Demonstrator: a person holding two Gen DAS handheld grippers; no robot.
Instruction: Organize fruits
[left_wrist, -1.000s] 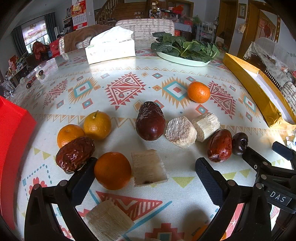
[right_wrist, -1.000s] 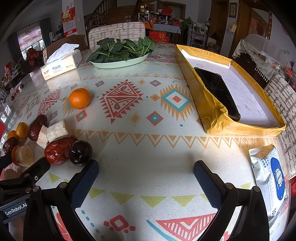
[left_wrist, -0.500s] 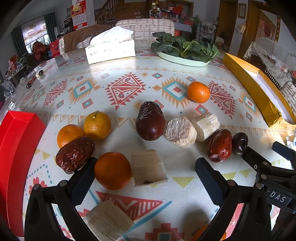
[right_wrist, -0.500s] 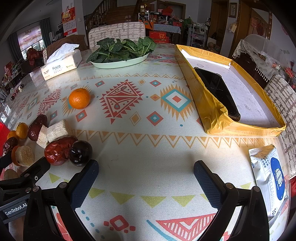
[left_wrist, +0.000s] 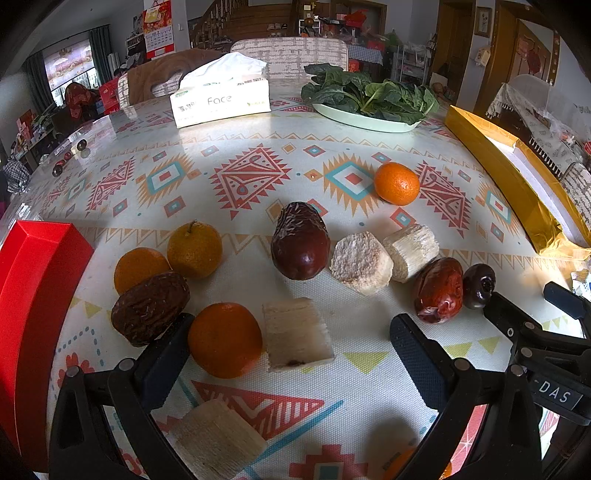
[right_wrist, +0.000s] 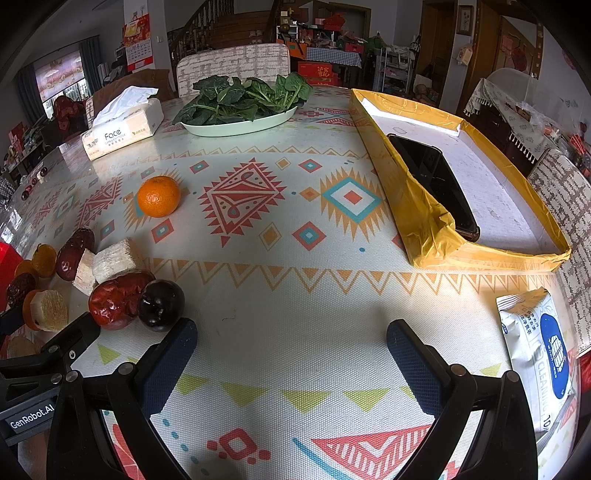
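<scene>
- Two views show one table, and the left wrist view carries most of the fruit.
- Left wrist view: the left gripper (left_wrist: 291, 354) hangs low over the patterned tablecloth (left_wrist: 236, 173) with its tongs spread wide and nothing held.
- Between its fingers lie a near orange (left_wrist: 224, 339) and a pale sugarcane chunk (left_wrist: 295, 334), side by side and touching or nearly so; the orange sits just beside the left finger.
- A wrinkled dark date (left_wrist: 149, 306) lies just outside that finger, with two more oranges (left_wrist: 166, 260) behind it.
- Further back sit a large jujube (left_wrist: 300, 240), two cane pieces (left_wrist: 384, 256), a red jujube (left_wrist: 439, 290) touching a small dark fruit (left_wrist: 479, 285), and a lone orange (left_wrist: 396, 183) well apart.
- A red box (left_wrist: 33, 291) stands at the left edge, probably one destination.
- To do the pick well, the person should likely shift so only one item lies between the pads, then close gently; the orange may roll.
- Right wrist view: the right gripper (right_wrist: 291, 356) is also wide apart and empty, over bare cloth.
- The red jujube (right_wrist: 116, 301) and dark fruit (right_wrist: 160, 304) lie just beyond its left finger.
- A yellow tray (right_wrist: 428, 225) holding a black phone (right_wrist: 436, 184) sits right, a wipes pack (right_wrist: 535, 354) nearer, and a plate of greens (right_wrist: 240, 127) with a tissue box (right_wrist: 122, 129) at the back.
</scene>
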